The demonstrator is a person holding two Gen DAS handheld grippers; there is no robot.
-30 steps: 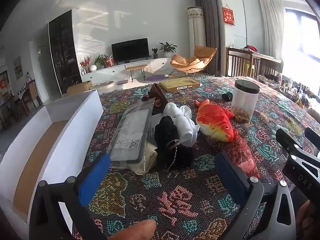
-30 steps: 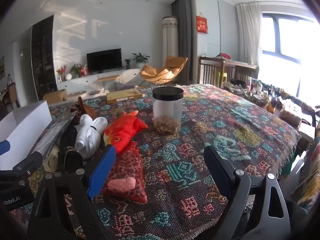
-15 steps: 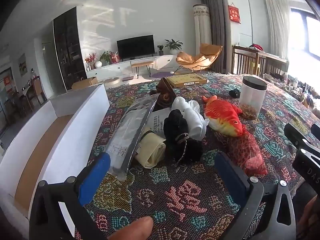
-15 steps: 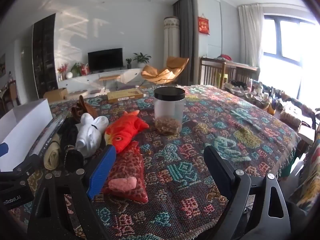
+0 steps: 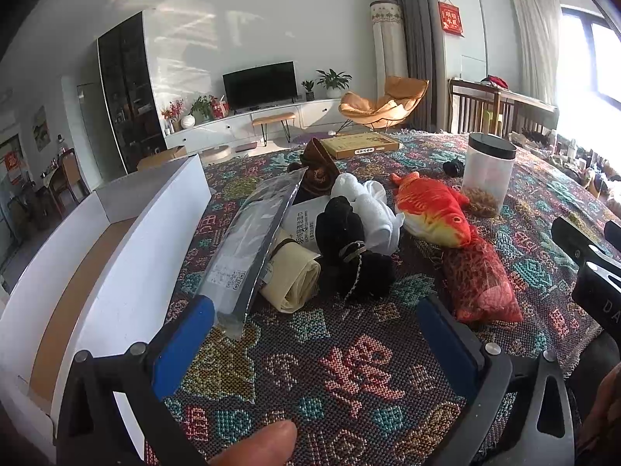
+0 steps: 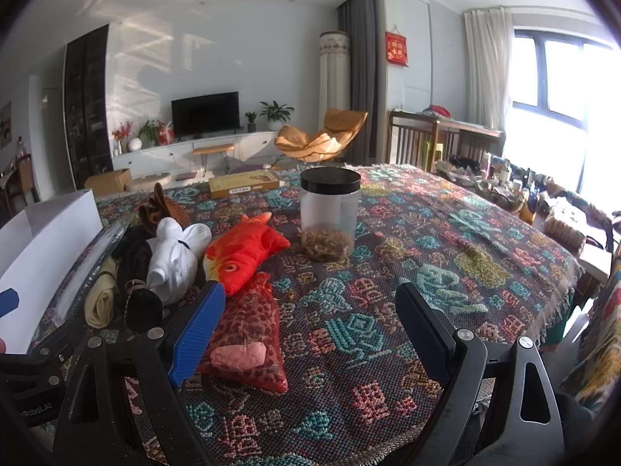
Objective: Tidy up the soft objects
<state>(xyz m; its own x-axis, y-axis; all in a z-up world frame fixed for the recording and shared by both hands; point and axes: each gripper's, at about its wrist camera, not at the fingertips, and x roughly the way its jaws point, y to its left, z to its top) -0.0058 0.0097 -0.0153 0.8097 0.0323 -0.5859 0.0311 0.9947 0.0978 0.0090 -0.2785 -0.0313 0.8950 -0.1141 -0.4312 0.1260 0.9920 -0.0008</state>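
Both claws, the left claw [image 5: 314, 334] and the right claw [image 6: 310, 318], hang wide apart and hold nothing over the desk [image 6: 427, 240], maybe to pick from the soft pile, red fish toy [image 6: 240, 252] included, beside the white box [image 5: 128, 240].

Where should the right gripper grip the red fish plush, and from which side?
Probably across the red fish plush's mid-body, coming from above: its body lies flat on the tablecloth, narrow enough for the open right gripper, with the red mesh bag crowding its head.
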